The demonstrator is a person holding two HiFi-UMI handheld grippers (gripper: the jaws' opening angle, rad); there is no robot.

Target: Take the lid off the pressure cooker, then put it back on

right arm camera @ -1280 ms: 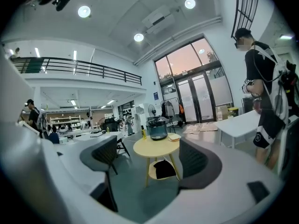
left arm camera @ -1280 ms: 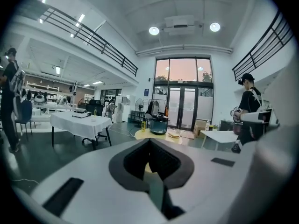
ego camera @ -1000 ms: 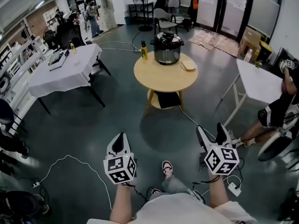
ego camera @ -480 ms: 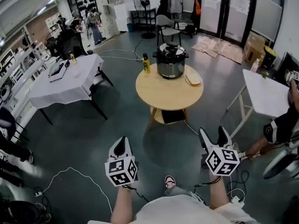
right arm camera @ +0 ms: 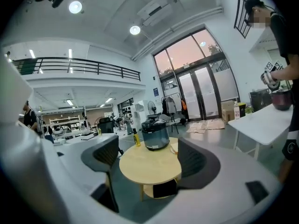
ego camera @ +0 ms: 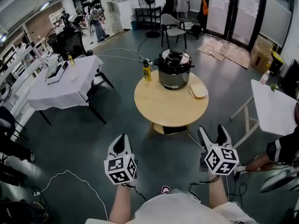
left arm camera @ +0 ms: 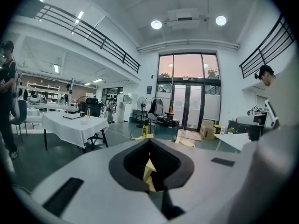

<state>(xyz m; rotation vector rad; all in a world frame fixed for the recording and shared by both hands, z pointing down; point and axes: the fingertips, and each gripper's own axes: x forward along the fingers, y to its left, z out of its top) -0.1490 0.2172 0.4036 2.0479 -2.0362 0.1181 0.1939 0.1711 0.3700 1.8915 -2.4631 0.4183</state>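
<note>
The pressure cooker, steel with a black lid on it, stands at the far side of a round wooden table. Both grippers are held low in front of me, well short of the table. My left gripper is shut with nothing in it; its view shows the cooker far off above the jaws. My right gripper is open and empty. In its view the cooker and the table show between the two fingers.
A yellow bottle and a flat plate flank the cooker on the table. A white-clothed table stands left, a white table right, with a seated person beside it. Cables cross the floor.
The table and cooker have come nearer and lower in the head view. Both grippers keep their places and states.
</note>
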